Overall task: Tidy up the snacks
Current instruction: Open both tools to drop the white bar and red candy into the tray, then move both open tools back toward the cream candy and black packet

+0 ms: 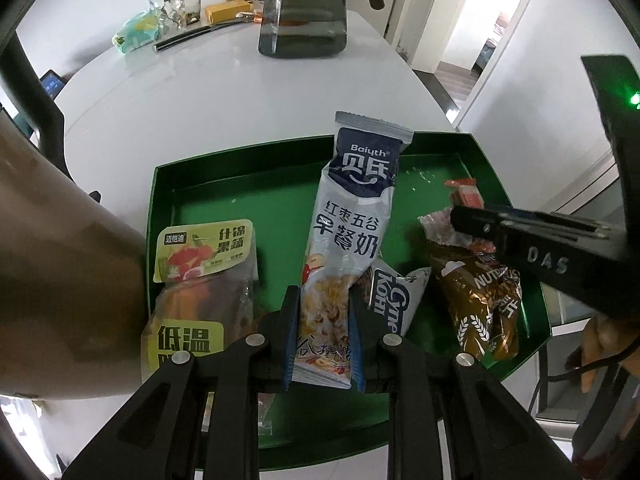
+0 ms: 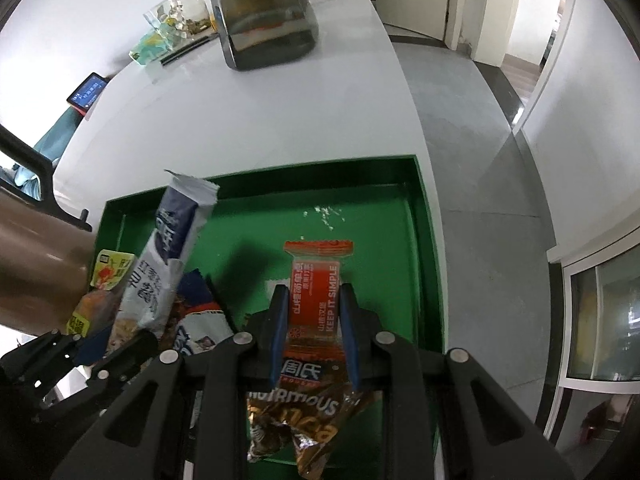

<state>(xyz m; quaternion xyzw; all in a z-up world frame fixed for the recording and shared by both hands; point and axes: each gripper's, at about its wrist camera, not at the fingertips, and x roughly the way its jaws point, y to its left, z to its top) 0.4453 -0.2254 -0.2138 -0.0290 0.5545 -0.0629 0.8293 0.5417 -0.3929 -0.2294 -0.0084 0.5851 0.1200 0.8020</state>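
A green tray (image 1: 168, 184) sits on the white table and holds several snacks. My left gripper (image 1: 325, 312) is shut on a long grey and navy Baiyth cereal-milk packet (image 1: 356, 216), held over the tray; it also shows in the right wrist view (image 2: 168, 256). My right gripper (image 2: 314, 312) is shut on a red hawthorn snack packet (image 2: 316, 292) above the tray (image 2: 424, 240); this gripper (image 1: 456, 218) shows at the right of the left wrist view. A yellow-green dried fruit bag (image 1: 204, 280), a brown Nutritious packet (image 1: 480, 304) and a white-blue packet (image 1: 394, 300) lie in the tray.
A dark glass pitcher (image 1: 304, 12) stands at the back of the table, with a glass jar (image 1: 176, 0), a yellow box (image 1: 226, 12) and a black knife (image 1: 188, 36) near it. A brown vessel (image 1: 60, 272) stands left of the tray. The table edge runs close on the right.
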